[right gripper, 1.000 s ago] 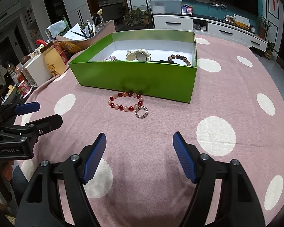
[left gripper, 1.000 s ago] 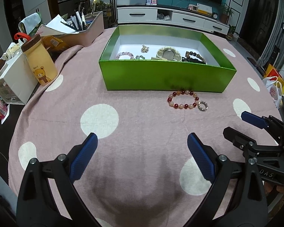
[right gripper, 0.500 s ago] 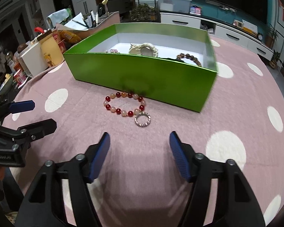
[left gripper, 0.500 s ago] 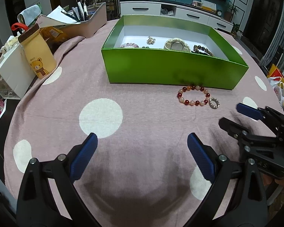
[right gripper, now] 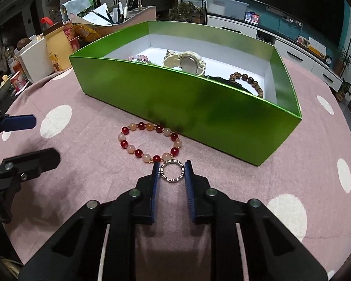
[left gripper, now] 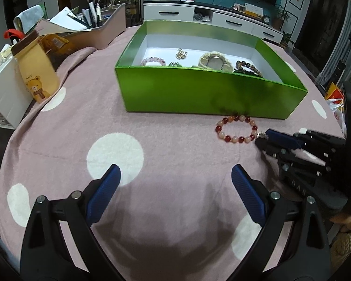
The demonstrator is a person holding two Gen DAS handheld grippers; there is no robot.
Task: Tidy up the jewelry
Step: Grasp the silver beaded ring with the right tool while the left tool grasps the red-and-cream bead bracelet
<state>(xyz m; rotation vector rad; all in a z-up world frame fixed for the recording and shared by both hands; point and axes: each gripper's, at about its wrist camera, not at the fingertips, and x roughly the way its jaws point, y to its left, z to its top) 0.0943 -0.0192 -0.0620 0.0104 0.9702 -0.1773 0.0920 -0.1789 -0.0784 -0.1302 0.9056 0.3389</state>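
Ring [right gripper: 172, 171]: silver, flat on the desk [right gripper: 234, 187], between the right tongs' pads, both touching or nearly touching its rim.
Right tongs [right gripper: 171, 172]: nearly closed around the ring.
Bead bracelet [right gripper: 149, 141]: at ring's 11 o'clock, touching it.
Green box [right gripper: 199, 110]: at 12 o'clock, holding watch, bracelets.
Left tongs [left gripper: 175, 178]: wide open, holding nothing.

Right gripper [right gripper: 172, 172], lower centre of the right wrist view: blue-padded fingers [right gripper: 155, 182] nearly parallel, narrowed about a small silver ring [right gripper: 172, 171], low over the cloth. Left gripper [left gripper: 175, 180], bottom of the left wrist view: jaws spread wide, holding nothing, above the tabletop.
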